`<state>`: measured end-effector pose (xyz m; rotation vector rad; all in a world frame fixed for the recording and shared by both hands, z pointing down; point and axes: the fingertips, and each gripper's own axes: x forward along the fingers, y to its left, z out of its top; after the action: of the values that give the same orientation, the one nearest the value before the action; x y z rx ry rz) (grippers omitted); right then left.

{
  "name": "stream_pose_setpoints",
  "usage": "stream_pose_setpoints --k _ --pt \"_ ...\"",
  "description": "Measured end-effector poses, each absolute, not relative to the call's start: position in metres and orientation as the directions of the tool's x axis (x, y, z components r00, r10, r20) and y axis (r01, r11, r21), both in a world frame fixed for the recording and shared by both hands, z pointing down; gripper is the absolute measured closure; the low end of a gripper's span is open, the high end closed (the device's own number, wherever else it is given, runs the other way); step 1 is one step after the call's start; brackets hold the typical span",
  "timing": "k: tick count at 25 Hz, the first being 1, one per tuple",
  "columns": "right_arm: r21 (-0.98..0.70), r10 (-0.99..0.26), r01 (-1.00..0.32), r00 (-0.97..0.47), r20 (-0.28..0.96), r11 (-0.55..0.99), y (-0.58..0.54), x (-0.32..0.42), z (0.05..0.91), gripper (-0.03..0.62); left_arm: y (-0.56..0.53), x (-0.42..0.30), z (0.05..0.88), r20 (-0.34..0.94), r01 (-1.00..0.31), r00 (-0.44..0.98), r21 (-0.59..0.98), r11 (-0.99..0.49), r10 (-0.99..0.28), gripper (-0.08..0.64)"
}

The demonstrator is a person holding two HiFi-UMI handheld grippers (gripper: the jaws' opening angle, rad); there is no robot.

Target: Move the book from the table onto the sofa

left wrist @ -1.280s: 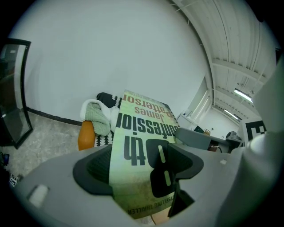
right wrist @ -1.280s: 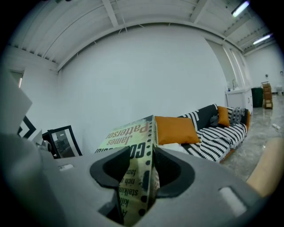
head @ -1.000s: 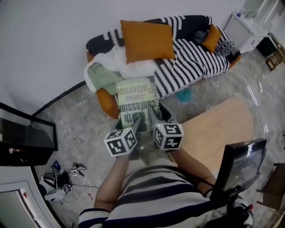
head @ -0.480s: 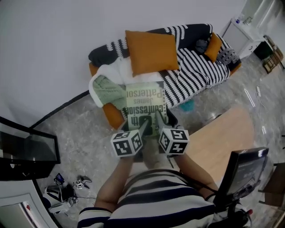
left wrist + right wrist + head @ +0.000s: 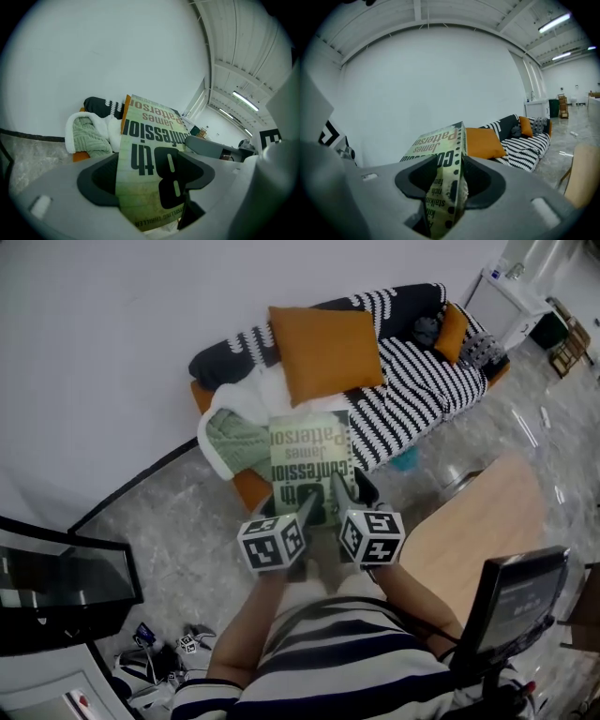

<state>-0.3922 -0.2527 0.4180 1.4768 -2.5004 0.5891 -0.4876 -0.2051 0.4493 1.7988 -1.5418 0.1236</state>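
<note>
The book (image 5: 309, 457), green with big black lettering, is held in the air flat, cover up, over the floor at the near end of the striped sofa (image 5: 417, 381). Its far edge reaches over the green blanket (image 5: 234, 442) and the sofa's seat edge. My left gripper (image 5: 305, 510) is shut on the book's near end; the cover (image 5: 150, 136) fills the gap between its jaws. My right gripper (image 5: 341, 491) is shut on the near right edge, pinching the book's thickness (image 5: 440, 145). In the gripper views, the left gripper (image 5: 150, 171) and right gripper (image 5: 450, 180) both point toward the sofa.
A large orange cushion (image 5: 328, 352) leans on the sofa back, a smaller one (image 5: 452, 331) at the far end. A white fleece (image 5: 246, 399) lies by the blanket. The wooden table (image 5: 478, 521) and a monitor (image 5: 516, 601) are at my right, a dark screen (image 5: 66, 582) at left.
Both grippers have carried the book forward toward the sofa; its far edge now lies over the blanket and seat edge. The grip on it is the same.
</note>
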Motion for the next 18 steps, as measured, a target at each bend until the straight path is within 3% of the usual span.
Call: stream_pose_setpoints --k 18 --pt "-0.263 -0.830 -0.903 -0.418 0.370 0.339 -0.289 -0.365 0.429 0.420 -0.248 -0.464 0.459 0.551 -0.884 0.338 0.464 -0.057 -0.763 0.175"
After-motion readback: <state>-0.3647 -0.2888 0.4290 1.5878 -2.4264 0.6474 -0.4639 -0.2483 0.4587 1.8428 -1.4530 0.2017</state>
